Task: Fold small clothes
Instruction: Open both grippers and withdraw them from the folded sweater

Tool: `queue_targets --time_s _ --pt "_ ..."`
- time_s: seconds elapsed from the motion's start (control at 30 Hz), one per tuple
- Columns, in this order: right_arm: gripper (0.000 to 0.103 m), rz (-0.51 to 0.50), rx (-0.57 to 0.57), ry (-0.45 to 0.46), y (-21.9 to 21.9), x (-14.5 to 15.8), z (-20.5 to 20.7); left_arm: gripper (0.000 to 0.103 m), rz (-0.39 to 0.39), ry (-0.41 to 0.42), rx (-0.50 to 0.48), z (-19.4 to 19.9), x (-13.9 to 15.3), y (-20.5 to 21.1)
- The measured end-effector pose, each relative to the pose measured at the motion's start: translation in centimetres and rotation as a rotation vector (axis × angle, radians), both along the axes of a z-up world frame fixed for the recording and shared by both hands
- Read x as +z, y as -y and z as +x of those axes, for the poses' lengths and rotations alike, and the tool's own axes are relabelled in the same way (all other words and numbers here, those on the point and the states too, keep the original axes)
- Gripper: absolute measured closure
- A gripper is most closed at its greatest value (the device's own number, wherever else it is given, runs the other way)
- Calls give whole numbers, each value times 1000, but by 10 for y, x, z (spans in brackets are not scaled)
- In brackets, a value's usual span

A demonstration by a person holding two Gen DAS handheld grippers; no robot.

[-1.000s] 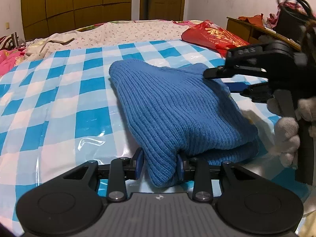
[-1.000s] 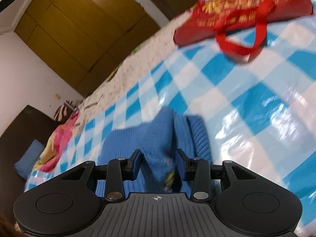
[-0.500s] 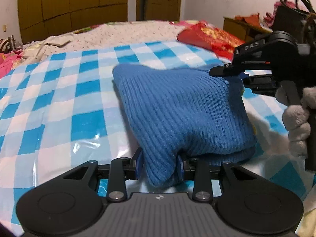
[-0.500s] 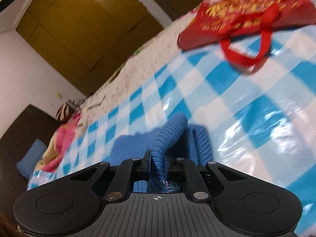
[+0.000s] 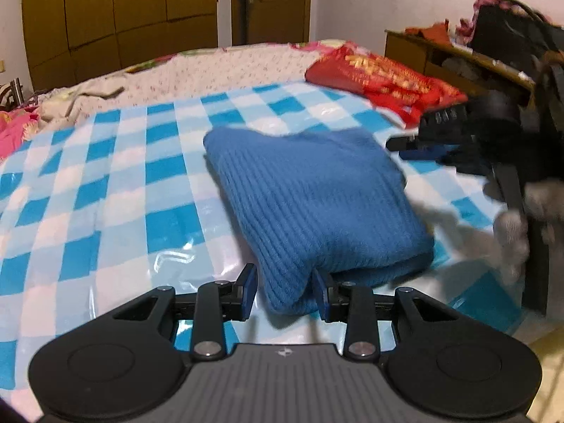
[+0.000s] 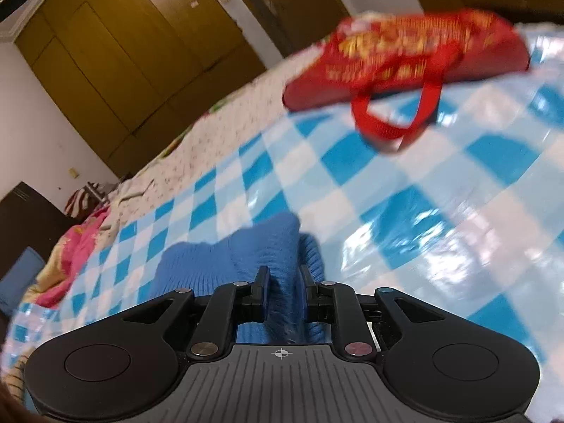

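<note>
- The folded blue ribbed-knit sweater [image 5: 310, 204] lay on the blue-and-white checked glossy plastic sheet [image 5: 105, 190] that covered the bed, roughly mid-sheet in the left wrist view.
- Its near corner drooped between the two blue-padded fingers [image 5: 249, 282] of the left gripper [image 5: 284, 290]; the right pad touched the knit, while the left pad stood just clear of it, so the jaws sat partly open around the corner and a firm pinch could not be confirmed.
- The left gripper pointed level across the sheet, low to the surface.
- The right gripper [image 6: 284, 287] had its fingers drawn close together on a raised fold of the same sweater [image 6: 261, 246], the knit squeezed between them.
- In the left wrist view the right gripper [image 5: 416, 144] reached in from the right edge at the sweater's far right corner, held by a hand in a pale knitted glove [image 5: 518, 225]; that part was motion-blurred.
- The right wrist view was tilted, the sheet sloping across the frame.
- A red fabric bag with gold print and loop handles [image 6: 405, 56] lay beyond the sweater, well apart from it.
</note>
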State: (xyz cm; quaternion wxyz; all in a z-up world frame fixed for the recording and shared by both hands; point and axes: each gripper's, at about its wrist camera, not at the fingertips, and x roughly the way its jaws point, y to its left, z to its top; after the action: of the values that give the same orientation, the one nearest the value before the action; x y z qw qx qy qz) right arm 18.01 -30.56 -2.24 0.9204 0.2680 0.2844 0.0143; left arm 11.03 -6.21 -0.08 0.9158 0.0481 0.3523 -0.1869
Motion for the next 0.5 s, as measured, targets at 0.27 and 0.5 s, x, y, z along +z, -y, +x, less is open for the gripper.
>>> queue_targets --time_s 0.27,0.5 --pt "85 -18 146 13 -25 -6 -20 58 -27 6 40 31 3 14" --pt "94 -10 139 -63 -21 -28 -17 56 74 -85 53 38 -31 17"
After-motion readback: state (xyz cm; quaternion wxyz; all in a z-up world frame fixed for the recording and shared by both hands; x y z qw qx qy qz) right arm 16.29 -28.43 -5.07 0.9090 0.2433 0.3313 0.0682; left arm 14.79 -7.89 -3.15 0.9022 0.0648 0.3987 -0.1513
